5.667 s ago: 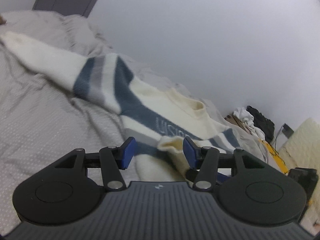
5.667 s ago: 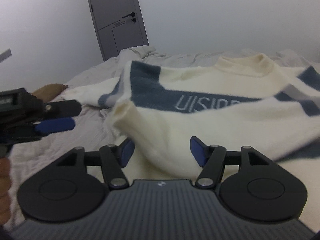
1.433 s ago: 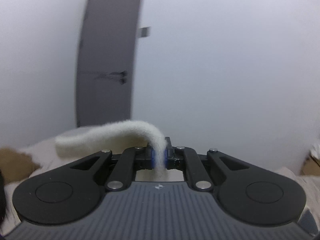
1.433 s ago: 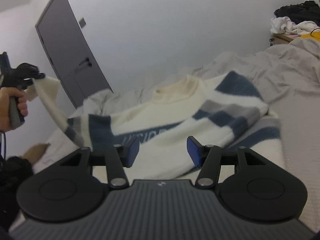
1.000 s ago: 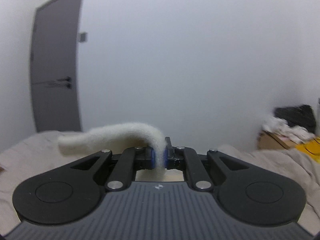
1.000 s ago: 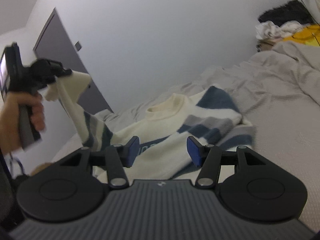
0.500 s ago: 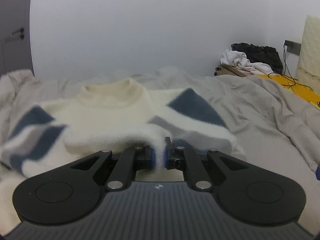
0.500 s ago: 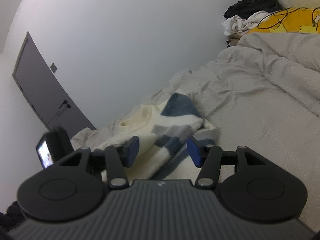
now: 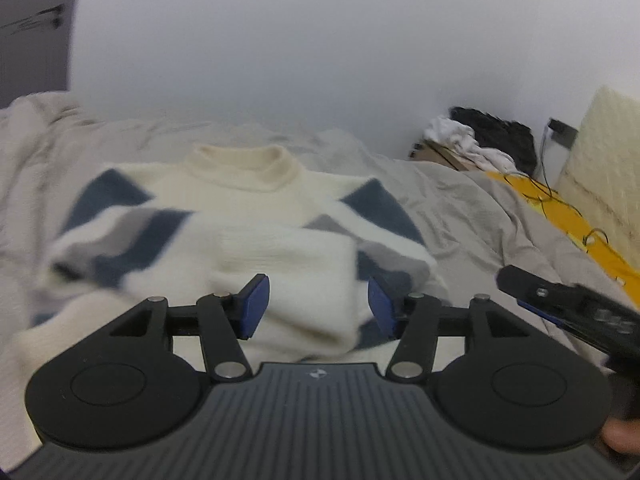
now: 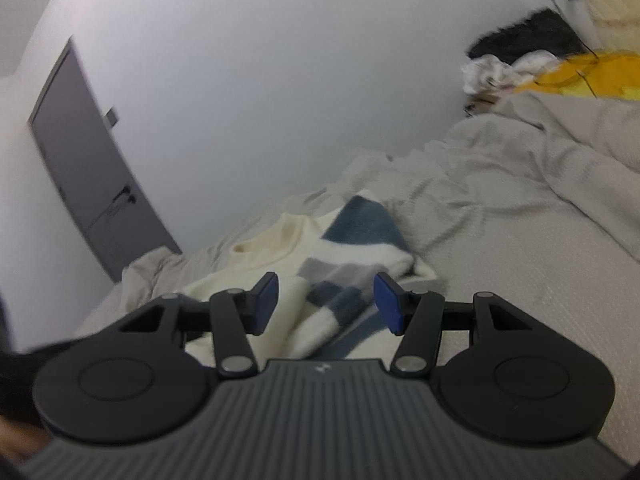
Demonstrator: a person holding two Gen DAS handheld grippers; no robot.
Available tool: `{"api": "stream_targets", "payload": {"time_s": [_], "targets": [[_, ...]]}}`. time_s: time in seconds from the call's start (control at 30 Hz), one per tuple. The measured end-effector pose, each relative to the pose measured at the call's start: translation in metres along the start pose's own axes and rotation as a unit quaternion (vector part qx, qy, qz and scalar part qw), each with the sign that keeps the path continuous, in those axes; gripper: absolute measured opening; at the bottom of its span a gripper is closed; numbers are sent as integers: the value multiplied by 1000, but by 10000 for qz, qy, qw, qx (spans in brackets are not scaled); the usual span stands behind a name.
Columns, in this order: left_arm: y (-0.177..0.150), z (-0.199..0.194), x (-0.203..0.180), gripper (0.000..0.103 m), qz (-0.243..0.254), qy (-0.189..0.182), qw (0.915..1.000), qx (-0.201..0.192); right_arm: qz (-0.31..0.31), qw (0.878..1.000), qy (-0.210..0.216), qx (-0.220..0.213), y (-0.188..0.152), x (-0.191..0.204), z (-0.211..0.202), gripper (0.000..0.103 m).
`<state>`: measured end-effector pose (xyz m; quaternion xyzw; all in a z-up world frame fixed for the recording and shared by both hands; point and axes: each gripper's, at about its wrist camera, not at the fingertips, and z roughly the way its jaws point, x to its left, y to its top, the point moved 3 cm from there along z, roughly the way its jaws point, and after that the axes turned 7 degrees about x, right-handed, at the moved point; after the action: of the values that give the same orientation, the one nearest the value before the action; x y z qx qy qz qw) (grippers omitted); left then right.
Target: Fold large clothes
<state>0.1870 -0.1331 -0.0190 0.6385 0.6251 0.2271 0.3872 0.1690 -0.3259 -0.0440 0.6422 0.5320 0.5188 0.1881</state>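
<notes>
Cream sweater [image 9: 256, 208], one, grey bedding [image 9: 480, 216], two parted tools

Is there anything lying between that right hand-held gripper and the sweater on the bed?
Nothing visible. In the right wrist view the right hand-held gripper points straight at the sweater, which lies just past its open fingertips on the grey bedding. The clothes pile is far off by the wall.
</notes>
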Motion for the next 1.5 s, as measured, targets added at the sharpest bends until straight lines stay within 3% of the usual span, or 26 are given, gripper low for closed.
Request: {"api": "stream_targets", "payload": {"time_s": [0.1, 0.33, 0.53, 0.7, 0.8, 1.0, 1.13, 1.27, 1.37, 1.5], "targets": [[-6, -30, 16, 61, -3, 295, 9996, -41, -391, 9992, 63, 3, -4, 19, 3, 57], [-28, -79, 49, 60, -237, 457, 9987, 52, -1427, 9892, 284, 176, -22, 64, 6, 57], [-55, -87, 72, 60, -612, 351, 9974, 170, -2081, 9759, 467, 465, -41, 98, 25, 55], [-63, -76, 85, 60, -552, 413, 9974, 225, -2590, 9629, 115, 745, -59, 109, 60, 54], [-65, -66, 95, 60, -528, 455, 9972, 285, -2960, 9517, -157, 805, -67, 117, 81, 53], [-69, -50, 110, 60, -454, 629, 9960, 441, -3988, 9105, -877, 650, -84, 137, 116, 53], [-72, -45, 117, 60, -434, 597, 9966, 355, -4339, 8916, -1127, 641, -94, 140, 134, 52], [-77, -37, 125, 60, -497, 681, 9958, 346, -4740, 8673, -1439, 492, -102, 142, 145, 38], [-79, -32, 127, 60, -444, 715, 9958, 372, -4673, 8699, -1531, 373, -95, 143, 147, 23], [-83, -30, 129, 60, -454, 695, 9959, 366, -4175, 8957, -1496, 329, -74, 137, 143, 15]]}}
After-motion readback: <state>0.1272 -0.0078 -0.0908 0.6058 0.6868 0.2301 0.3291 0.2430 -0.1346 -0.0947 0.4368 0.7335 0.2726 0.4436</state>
